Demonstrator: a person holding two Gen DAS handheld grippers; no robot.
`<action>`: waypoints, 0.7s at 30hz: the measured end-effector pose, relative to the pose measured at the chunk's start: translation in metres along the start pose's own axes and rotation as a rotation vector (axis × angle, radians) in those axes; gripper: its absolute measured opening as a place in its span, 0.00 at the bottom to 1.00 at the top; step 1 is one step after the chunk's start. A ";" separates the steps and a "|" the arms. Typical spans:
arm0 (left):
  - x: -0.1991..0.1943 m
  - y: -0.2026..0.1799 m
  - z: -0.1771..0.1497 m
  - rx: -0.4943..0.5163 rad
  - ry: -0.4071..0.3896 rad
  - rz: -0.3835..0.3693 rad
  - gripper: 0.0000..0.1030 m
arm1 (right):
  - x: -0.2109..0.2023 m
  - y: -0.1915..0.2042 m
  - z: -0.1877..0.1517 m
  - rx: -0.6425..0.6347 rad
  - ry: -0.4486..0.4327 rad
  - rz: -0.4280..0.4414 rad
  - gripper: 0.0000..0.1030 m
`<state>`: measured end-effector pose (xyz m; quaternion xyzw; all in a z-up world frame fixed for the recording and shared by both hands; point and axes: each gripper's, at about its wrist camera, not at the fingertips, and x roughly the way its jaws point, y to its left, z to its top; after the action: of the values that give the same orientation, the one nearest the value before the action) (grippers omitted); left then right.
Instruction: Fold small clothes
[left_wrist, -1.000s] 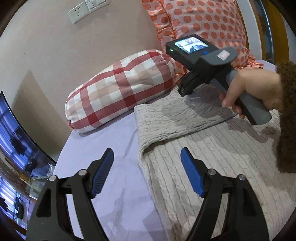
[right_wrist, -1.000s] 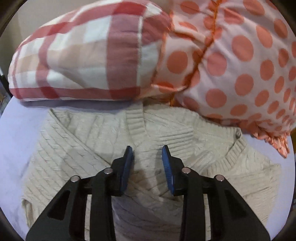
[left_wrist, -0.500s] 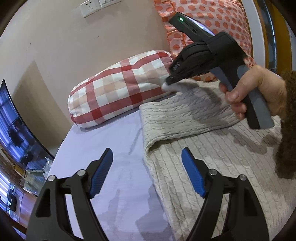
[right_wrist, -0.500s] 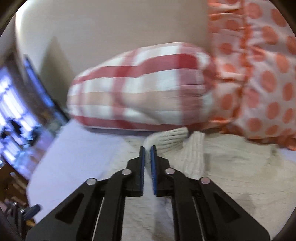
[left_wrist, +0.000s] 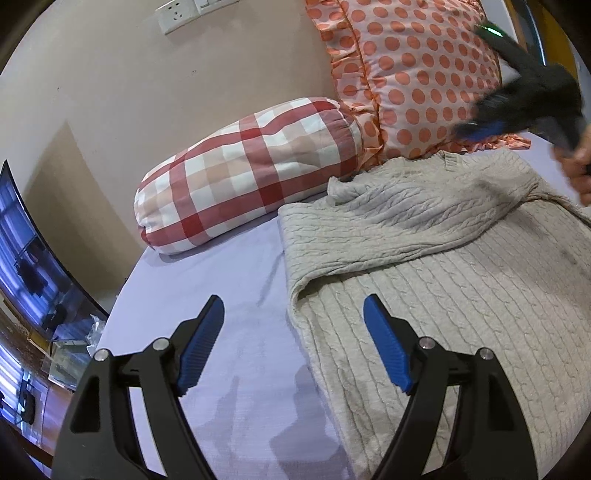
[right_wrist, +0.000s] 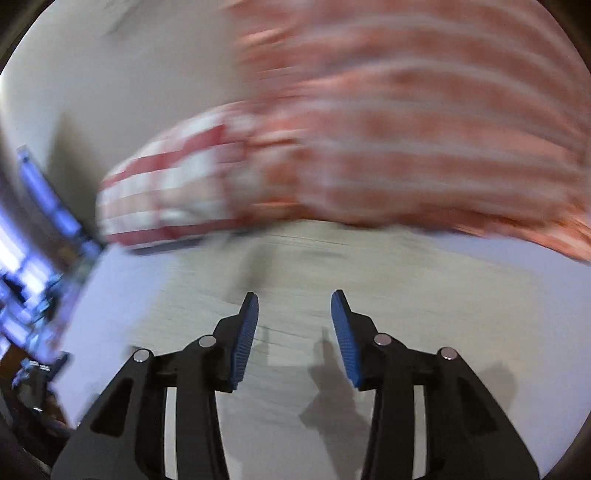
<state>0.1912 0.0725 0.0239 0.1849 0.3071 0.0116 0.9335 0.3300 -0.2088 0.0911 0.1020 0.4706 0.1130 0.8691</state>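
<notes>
A cream cable-knit sweater (left_wrist: 424, 280) lies flat on the lilac bed sheet (left_wrist: 221, 295), with one sleeve (left_wrist: 399, 221) folded across its chest. My left gripper (left_wrist: 293, 321) is open and empty, low over the sweater's left edge. My right gripper (right_wrist: 293, 317) is open and empty above the sweater (right_wrist: 303, 280); its view is blurred by motion. In the left wrist view the right gripper (left_wrist: 480, 129) shows blurred at the upper right, above the sweater's collar.
A red-and-white checked bolster pillow (left_wrist: 251, 170) and an orange polka-dot pillow (left_wrist: 413, 70) lie against the beige wall behind the sweater. A dark screen (left_wrist: 26, 236) stands left of the bed. The bed's left edge curves at the lower left.
My right gripper closed on the sleeve cuff, then let it go and opened, moving up and right. The sleeve now lies across the sweater. My left gripper barely moved.
</notes>
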 end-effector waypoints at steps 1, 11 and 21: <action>0.000 -0.002 0.001 0.004 -0.002 -0.005 0.75 | -0.007 -0.025 0.001 0.035 0.005 -0.019 0.42; -0.003 -0.013 0.013 -0.006 0.005 -0.037 0.76 | 0.012 -0.099 -0.024 0.130 0.093 -0.102 0.36; 0.006 -0.005 0.013 -0.041 0.045 -0.014 0.77 | -0.034 -0.052 -0.035 0.003 -0.046 0.117 0.07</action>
<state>0.2028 0.0643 0.0288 0.1634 0.3289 0.0153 0.9300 0.2878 -0.2656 0.0849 0.1332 0.4440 0.1606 0.8714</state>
